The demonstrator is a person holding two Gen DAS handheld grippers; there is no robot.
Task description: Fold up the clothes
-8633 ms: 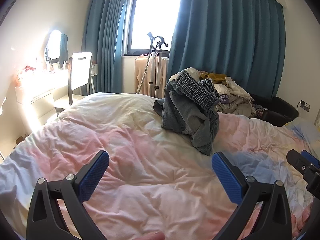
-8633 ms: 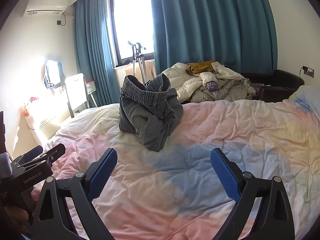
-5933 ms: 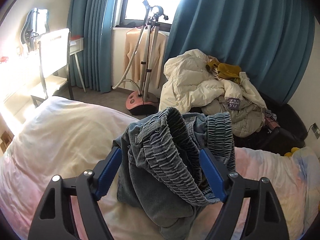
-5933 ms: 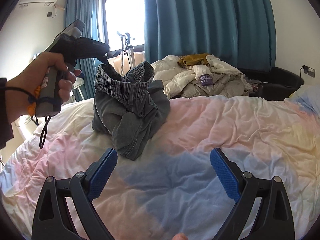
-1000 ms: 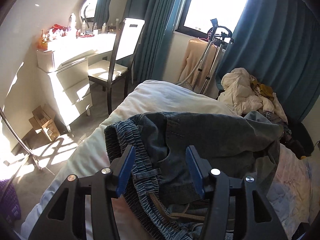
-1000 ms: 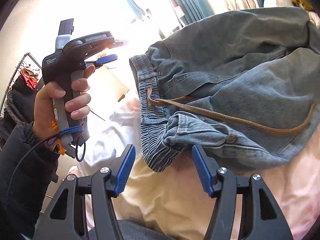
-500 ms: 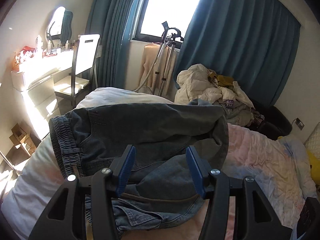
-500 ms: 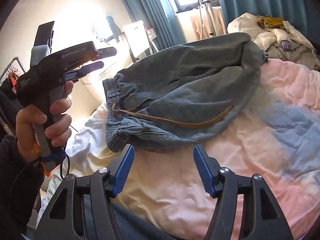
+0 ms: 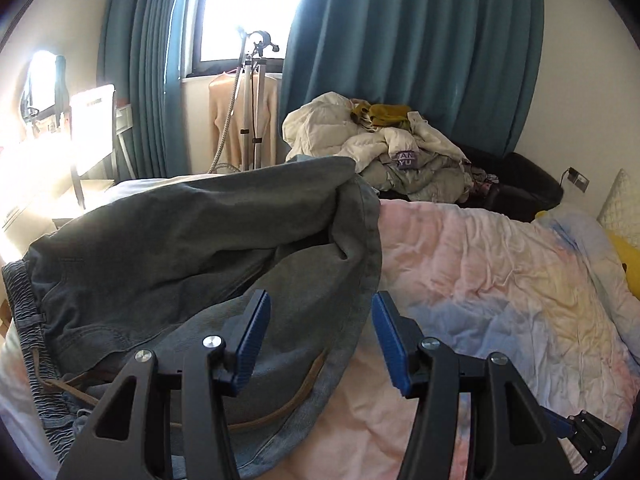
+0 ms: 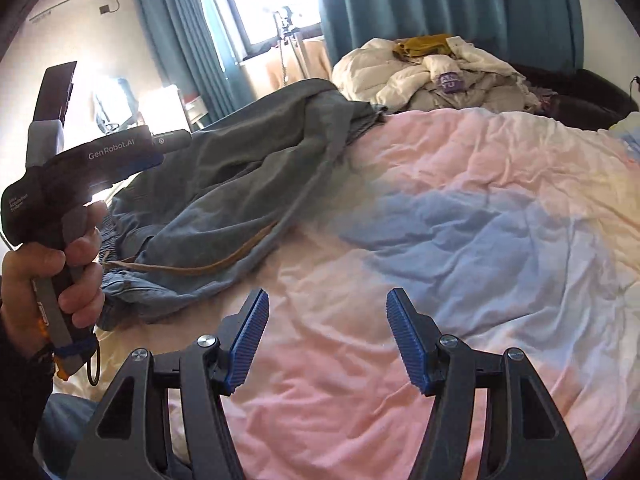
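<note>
Left-wrist view: the left gripper (image 9: 320, 340), with black arms and ribbed blue pads, stands with its jaws parted and nothing pressed between them; the hem of the jeans shows through the gap, lying on the bed below the pads. The pair of grey-blue denim jeans with an elastic waistband and a brown drawstring (image 9: 192, 240) lies rumpled on the near left part of the bed, waistband (image 9: 20, 320) toward the left edge of the view, one leg stretching back toward the window side. The pastel pink, blue and yellow quilted duvet (image 9: 500, 280) covers the bed and lies bare to the right of the jeans. Behind the bed, a heap of cream and grey garments (image 9: 384, 152) rests on a black sofa (image 9: 520, 180) in front of teal curtains (image 9: 420, 60); a garment steamer stand (image 9: 252, 100) is at the window.

Right-wrist view: the right gripper (image 10: 326, 340) likewise has its jaws apart and empty, above bare duvet (image 10: 460, 220), apart from the jeans (image 10: 240, 184), which lie to the upper left. A person's left hand (image 10: 52, 280) grasps the handle of the left gripper (image 10: 168, 140) at the left edge, just beside the waistband end of the jeans.
</note>
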